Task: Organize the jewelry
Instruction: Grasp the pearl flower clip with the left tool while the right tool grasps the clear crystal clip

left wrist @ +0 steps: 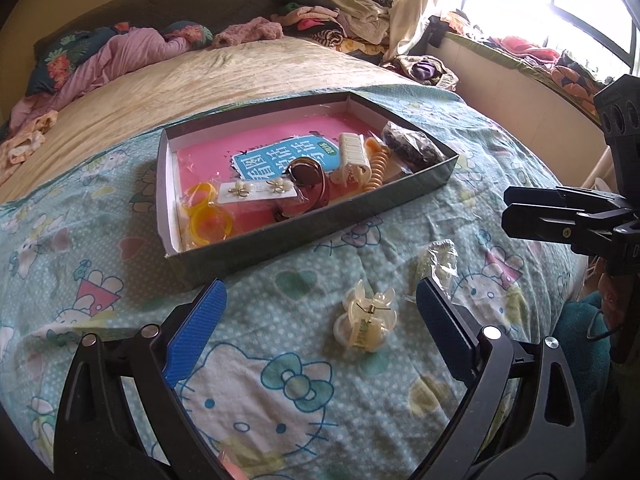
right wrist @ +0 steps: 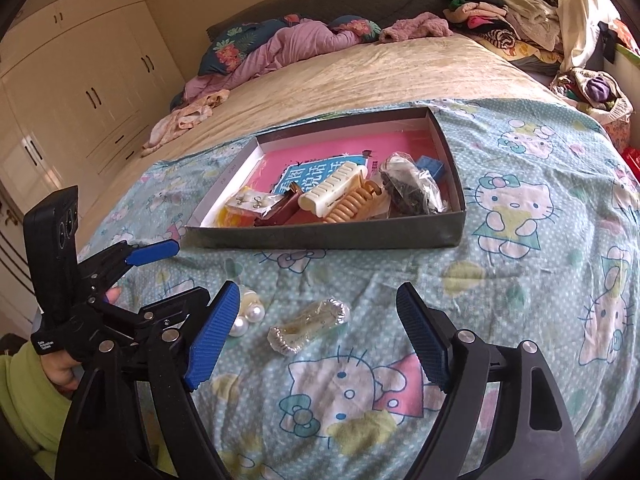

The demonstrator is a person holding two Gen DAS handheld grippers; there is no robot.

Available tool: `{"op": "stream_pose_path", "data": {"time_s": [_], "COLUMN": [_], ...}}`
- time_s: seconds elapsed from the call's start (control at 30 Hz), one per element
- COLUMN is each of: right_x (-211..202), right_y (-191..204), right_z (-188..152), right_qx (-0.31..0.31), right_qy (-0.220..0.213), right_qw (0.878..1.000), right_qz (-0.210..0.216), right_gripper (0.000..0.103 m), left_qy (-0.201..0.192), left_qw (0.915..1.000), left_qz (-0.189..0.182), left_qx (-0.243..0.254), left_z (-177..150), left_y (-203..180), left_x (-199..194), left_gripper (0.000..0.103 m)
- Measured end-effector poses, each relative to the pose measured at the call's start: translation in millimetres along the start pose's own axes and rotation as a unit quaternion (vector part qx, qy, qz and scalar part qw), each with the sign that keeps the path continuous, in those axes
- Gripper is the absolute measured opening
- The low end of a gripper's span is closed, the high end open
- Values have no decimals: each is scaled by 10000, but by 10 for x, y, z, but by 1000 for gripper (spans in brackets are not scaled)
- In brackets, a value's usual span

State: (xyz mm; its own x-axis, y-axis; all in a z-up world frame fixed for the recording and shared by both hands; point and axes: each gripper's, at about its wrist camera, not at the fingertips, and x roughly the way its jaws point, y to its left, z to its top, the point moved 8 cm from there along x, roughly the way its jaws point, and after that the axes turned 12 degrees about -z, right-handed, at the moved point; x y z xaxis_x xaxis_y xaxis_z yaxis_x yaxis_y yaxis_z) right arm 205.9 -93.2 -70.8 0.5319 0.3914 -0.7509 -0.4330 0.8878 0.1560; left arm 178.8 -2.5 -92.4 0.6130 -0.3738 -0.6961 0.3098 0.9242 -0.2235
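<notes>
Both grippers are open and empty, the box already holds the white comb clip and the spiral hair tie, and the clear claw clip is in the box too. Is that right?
Not quite: the clear claw clip is not in the box. It lies on the bedspread, between the left gripper's fingers, as the left wrist view shows. The rest holds: the left gripper and the right gripper are open and empty, and the white comb clip and spiral hair tie are in the box.

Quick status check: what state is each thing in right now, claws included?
Left claw: open, empty.
Right claw: open, empty.
Box: lidless, holding accessories.
Clear hair clip: loose on the blanket.
Wrapped hair piece: on the blanket, in plastic.
Pearl beads: on the blanket.
</notes>
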Motion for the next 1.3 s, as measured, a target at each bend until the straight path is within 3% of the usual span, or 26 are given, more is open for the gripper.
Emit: {"op": "stream_pose_path", "data": {"time_s": [0.37, 0.57, 0.73, 0.87, 0.93, 1.1, 1.3], "right_x": [158, 269, 396, 610, 708, 691, 580], "right_y": [188, 209, 204, 228, 255, 358, 402], "right_z": [-247, -308, -326, -381, -407, -340, -291], "right_qx": [-32, 85, 327, 511, 604, 259, 122], "right_qy": [452, 614, 710, 1017, 1102, 750, 495], "right_qw": [9990, 9981, 9969, 9933, 9917, 9967, 9984], "right_qz": [53, 35, 110, 186, 273, 158, 251], "right_gripper": [80, 80, 74, 53, 48, 40, 38], "left_qy": [317, 416, 289, 155, 109, -20, -220], "left_qw": [9989, 9981, 9985, 9990, 9992, 9992, 9990], "left_qz": [-324, -426, -444, -414, -378, -341, -310], "left_qx": [79, 145, 128, -23, -89, -189, -241], "left_z": [-242, -293, -282, -261, -241, -189, -93], "left_y": [-150, -164, -153, -71, -34, 24, 56], "left_x": [249, 431, 378, 266, 222, 104, -63], "left_gripper": [63, 30, 30, 30, 30, 30, 30]}}
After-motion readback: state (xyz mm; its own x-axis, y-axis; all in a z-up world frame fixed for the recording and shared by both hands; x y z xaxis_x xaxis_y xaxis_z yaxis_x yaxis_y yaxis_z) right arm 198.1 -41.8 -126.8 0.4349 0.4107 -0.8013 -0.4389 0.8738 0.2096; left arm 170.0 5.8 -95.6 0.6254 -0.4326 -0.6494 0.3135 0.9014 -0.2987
